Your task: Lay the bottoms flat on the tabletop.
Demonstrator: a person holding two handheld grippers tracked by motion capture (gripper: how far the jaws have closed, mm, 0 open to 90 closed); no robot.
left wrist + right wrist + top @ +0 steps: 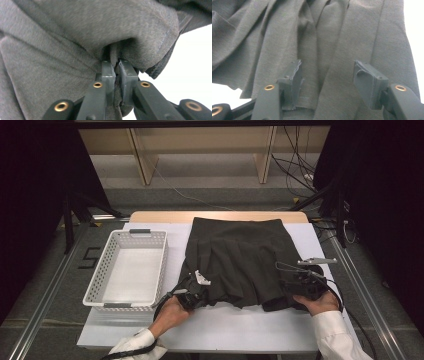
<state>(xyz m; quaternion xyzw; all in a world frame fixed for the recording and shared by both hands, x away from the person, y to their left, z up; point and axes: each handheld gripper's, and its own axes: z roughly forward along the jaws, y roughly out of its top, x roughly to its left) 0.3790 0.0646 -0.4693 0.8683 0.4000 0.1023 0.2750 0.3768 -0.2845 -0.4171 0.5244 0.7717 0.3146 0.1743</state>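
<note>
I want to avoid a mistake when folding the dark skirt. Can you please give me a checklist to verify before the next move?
1. Left tongs grip the skirt: ok, a fold of the hem is pinched between the jaws.
2. Right tongs grip the skirt: not ok, the jaws stand apart with cloth lying between them, not pressed.
3. Skirt lies wholly on the table: ok.
4. White basket is apart from the skirt: ok, it stands to the left.
5. Cloth is flat at the hem: not ok, it is bunched near the left tongs.
</note>
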